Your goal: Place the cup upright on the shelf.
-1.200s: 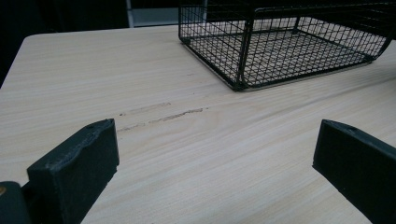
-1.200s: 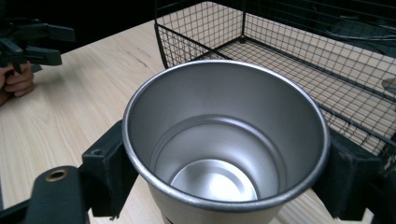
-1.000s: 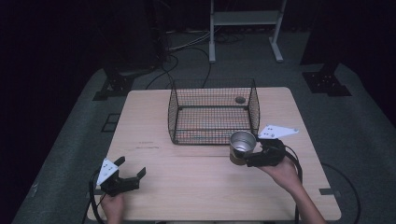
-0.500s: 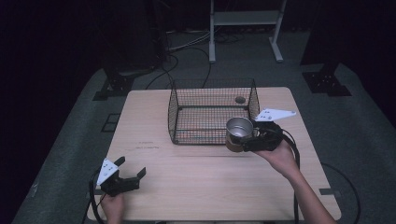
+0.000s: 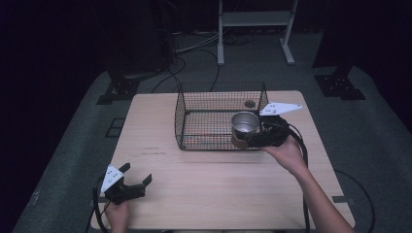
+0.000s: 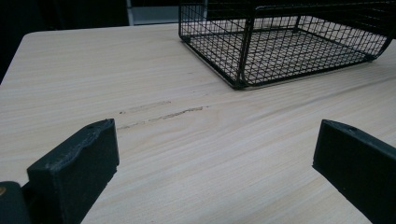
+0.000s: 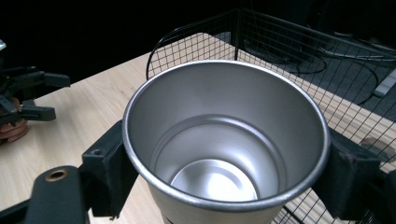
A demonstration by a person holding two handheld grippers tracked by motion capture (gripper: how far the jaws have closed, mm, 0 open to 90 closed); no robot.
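A shiny metal cup [image 5: 244, 127] [image 7: 224, 144] is held upright and empty in the air, just above the near right corner of a black wire basket [image 5: 204, 121] [image 7: 196, 44] [image 6: 289, 42]. My right gripper [image 5: 248, 138] [image 7: 224, 163] is shut on the cup, its black jaws pressing the cup's sides below the rim. My left gripper [image 5: 137, 175] [image 6: 212, 163] rests low over the table near the front left corner, open, with bare wood between its jaws. It also appears far off at the left in the right gripper view, as the left gripper [image 7: 44, 95].
The light wooden table [image 5: 223, 194] [image 6: 140, 70] has a dark scuff mark [image 5: 150, 153] [image 6: 163, 112] in front of the basket. A small round dark object [image 5: 249, 103] lies behind the basket. Cables and stand legs are on the dark floor [image 5: 194, 53] beyond the table.
My right gripper has lifted the cup off the table and carried it away from the person, up to the basket's near right corner. The left gripper stayed put.
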